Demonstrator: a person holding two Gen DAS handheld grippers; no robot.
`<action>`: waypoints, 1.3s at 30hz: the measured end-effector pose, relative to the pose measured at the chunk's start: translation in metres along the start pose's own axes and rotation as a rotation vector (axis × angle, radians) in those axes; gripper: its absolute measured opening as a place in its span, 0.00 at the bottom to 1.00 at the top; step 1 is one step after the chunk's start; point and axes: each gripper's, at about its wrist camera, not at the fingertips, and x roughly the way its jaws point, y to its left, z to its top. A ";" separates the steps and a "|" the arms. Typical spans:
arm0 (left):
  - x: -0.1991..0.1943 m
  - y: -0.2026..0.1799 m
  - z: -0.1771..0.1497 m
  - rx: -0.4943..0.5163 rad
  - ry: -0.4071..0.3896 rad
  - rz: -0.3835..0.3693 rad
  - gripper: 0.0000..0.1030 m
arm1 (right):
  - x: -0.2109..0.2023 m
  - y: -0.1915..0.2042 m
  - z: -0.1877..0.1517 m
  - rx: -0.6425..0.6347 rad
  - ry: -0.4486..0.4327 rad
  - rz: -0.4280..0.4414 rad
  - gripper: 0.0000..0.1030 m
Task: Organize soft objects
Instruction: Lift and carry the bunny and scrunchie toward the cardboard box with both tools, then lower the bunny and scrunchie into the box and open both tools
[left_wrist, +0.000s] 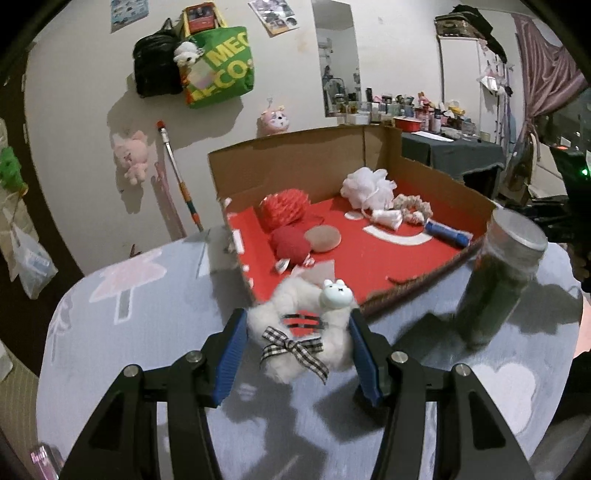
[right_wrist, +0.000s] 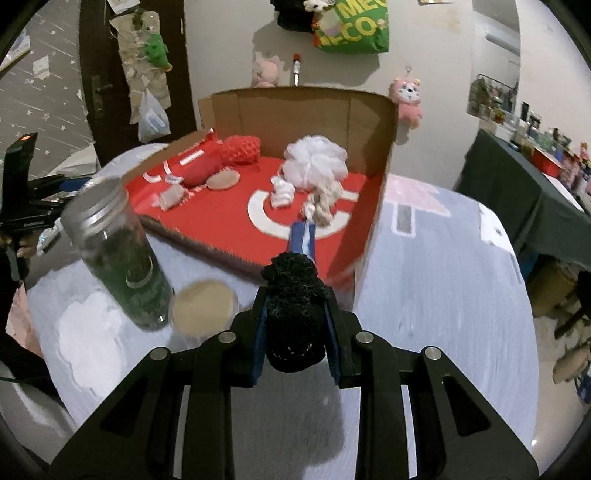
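1. One left gripper (left_wrist: 297, 334) clasps a fluffy white scrunchie (left_wrist: 295, 332) with a checked bow and bunny charm, just before the box's front edge.
2. One cardboard box (left_wrist: 295, 158) holds two red balls and one white mesh puff (left_wrist: 367, 186).
3. One right gripper (right_wrist: 295, 314) grips a black knitted scrunchie (right_wrist: 293, 314) beside a green jar (right_wrist: 122, 251).

Left tongs (left_wrist: 297, 345): matte black angular linkage arms with triangular cut-outs.
Left pads (left_wrist: 231, 363): blue ribbed strips lining both inner finger faces.
Left pivots: round silver screw heads, two on each side.
Right tongs (right_wrist: 295, 328): the same black frame and silver screws.
Right pads (right_wrist: 259, 341): blue ribbed strips, mostly hidden.
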 end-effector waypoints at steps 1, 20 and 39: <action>0.003 -0.001 0.005 0.003 0.005 -0.007 0.55 | 0.002 0.000 0.004 -0.003 0.001 0.006 0.24; 0.100 -0.041 0.084 0.053 0.229 -0.200 0.55 | 0.103 0.023 0.088 -0.049 0.240 0.243 0.25; 0.172 -0.075 0.088 0.126 0.450 -0.187 0.55 | 0.172 0.037 0.099 -0.112 0.488 0.195 0.25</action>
